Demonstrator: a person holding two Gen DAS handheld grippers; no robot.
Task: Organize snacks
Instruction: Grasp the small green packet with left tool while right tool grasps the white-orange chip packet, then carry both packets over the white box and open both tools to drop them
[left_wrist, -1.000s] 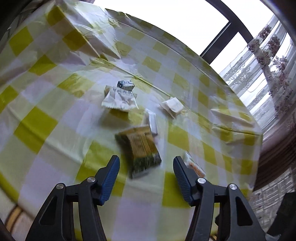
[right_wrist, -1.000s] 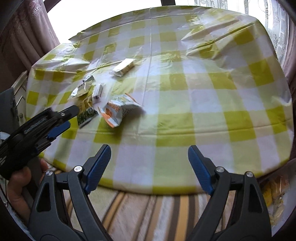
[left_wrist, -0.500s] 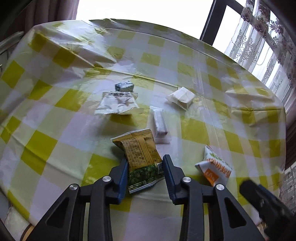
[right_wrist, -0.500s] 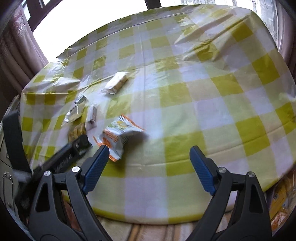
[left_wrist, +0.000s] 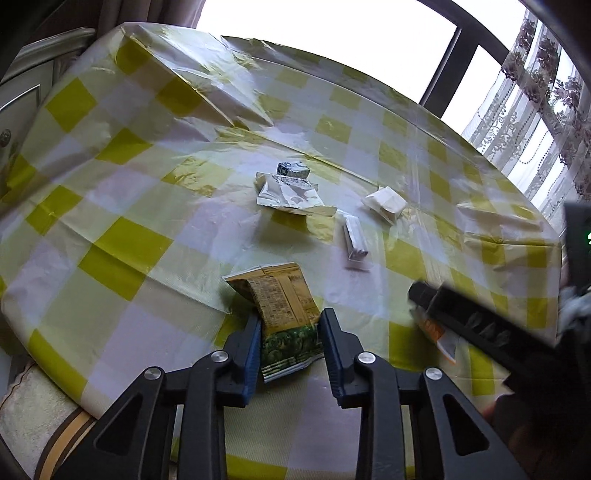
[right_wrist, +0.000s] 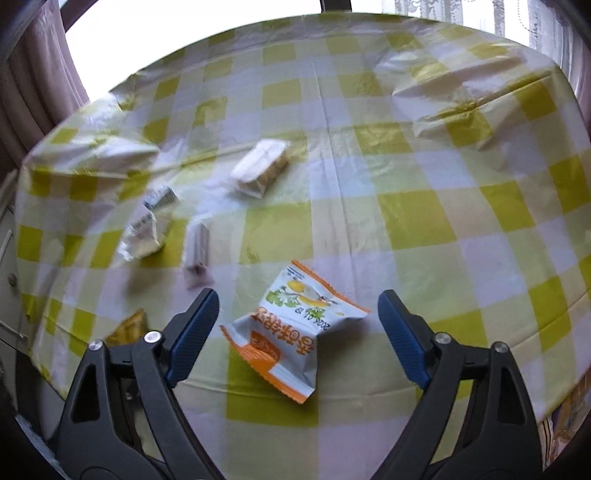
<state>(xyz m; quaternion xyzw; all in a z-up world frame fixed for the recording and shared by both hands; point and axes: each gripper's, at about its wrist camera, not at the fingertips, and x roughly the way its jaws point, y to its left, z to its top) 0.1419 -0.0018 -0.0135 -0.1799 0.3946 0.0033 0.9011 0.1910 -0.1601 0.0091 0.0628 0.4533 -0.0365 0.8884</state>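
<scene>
Yellow-and-green wrapper first: your left tool (left_wrist: 289, 341) has just been closing and its pads now pinch the yellow packet (left_wrist: 282, 312) by its lower green end, while the upper end rests on the checked surface (left_wrist: 122, 254). You hold only the bottom edge, so lift slowly and keep the packet from swinging; it looks light and crinkly, and a thin fold like this could slip out of the pads if you jerk it. Your right tool (right_wrist: 298, 334) has its jaws wide apart, though they have just been narrowing, and nothing is gripped between them. The orange-and-white packet (right_wrist: 295, 330) lies flat on the surface between the two jaws, touched by neither as far as you can tell. Lower that tool so the pads come down on both sides of the packet's puffed middle rather than its flat sealed rim, then squeeze gently, since too much force may crush what is inside. Mind the slack plastic cloth: catch only the packet, not a wrinkle beneath it. Further out on the surface wait a silver pouch (left_wrist: 290, 194), a small white bar (left_wrist: 355, 236) and a pale wrapped block (left_wrist: 386, 203), well apart from both tools, so you have room to work.
</scene>
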